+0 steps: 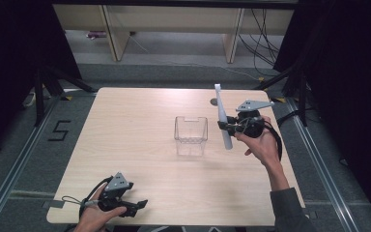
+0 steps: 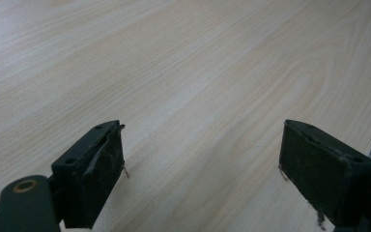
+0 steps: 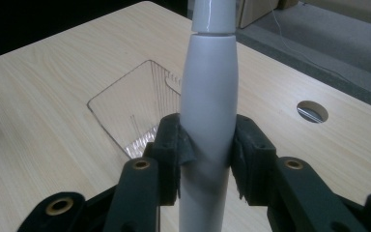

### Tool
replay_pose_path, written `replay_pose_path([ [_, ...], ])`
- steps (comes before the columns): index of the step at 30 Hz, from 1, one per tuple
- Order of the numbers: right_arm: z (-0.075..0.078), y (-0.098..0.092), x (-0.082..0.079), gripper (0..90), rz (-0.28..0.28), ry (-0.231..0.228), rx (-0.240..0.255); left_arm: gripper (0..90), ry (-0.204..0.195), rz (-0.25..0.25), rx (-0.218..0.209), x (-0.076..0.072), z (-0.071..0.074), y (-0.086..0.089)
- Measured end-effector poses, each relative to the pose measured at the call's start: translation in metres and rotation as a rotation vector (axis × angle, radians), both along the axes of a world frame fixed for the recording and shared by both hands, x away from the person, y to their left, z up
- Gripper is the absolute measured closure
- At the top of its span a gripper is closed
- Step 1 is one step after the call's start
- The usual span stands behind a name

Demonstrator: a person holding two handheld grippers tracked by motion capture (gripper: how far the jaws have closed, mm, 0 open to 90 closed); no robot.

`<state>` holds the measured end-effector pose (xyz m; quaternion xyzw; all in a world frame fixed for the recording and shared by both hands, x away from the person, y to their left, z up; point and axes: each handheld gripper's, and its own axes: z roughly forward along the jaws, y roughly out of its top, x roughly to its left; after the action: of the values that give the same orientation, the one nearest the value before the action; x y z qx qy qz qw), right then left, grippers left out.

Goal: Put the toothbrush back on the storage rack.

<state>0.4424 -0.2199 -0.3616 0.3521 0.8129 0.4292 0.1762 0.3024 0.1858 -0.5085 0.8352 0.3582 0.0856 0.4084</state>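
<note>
My right gripper (image 1: 223, 126) (image 3: 207, 154) is shut on a long white handle-like tool (image 1: 222, 116) (image 3: 208, 96), likely an electric toothbrush, gripped around its thick lower body and held nearly upright above the table. A clear plastic box (image 1: 191, 135) (image 3: 135, 104) stands open-topped at the table's middle, just left of that tool. At the near left corner my left gripper (image 1: 137, 207) (image 2: 203, 169) rests low over bare wood, jaws wide apart with nothing between them.
The light wooden table (image 1: 140, 111) has a round cable hole (image 1: 213, 102) (image 3: 312, 111) near its far edge, behind the tool. Dark curtains flank both sides, and wooden furniture legs and cables stand on the floor beyond.
</note>
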Motion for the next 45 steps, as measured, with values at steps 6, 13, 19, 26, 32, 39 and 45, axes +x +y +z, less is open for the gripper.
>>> replay_pose_path([
  [6,0.004,0.009,0.003,66.5,0.010,-0.023,0.015,15.1,0.003,0.004,-0.007,0.000,0.000,0.000],
  [13,0.012,0.016,0.005,66.5,0.021,-0.017,0.015,15.1,0.003,0.002,-0.008,0.000,0.000,0.000],
  [19,0.015,0.018,0.007,66.5,0.029,-0.025,0.015,15.1,-0.005,-0.003,0.015,0.001,0.001,0.002],
  [26,0.018,0.023,0.011,66.5,0.031,-0.023,0.031,15.1,-0.002,-0.008,0.013,0.000,0.001,0.002],
  [32,0.022,0.030,0.013,66.5,0.033,-0.015,0.033,15.1,0.003,0.003,-0.008,0.000,0.001,0.000],
  [39,0.025,0.036,0.017,66.5,0.050,-0.044,0.028,15.1,0.002,0.000,-0.006,0.000,0.001,0.001],
  [45,0.028,0.040,0.020,66.5,0.052,-0.034,0.044,15.1,0.000,-0.011,0.009,0.000,0.001,0.001],
])
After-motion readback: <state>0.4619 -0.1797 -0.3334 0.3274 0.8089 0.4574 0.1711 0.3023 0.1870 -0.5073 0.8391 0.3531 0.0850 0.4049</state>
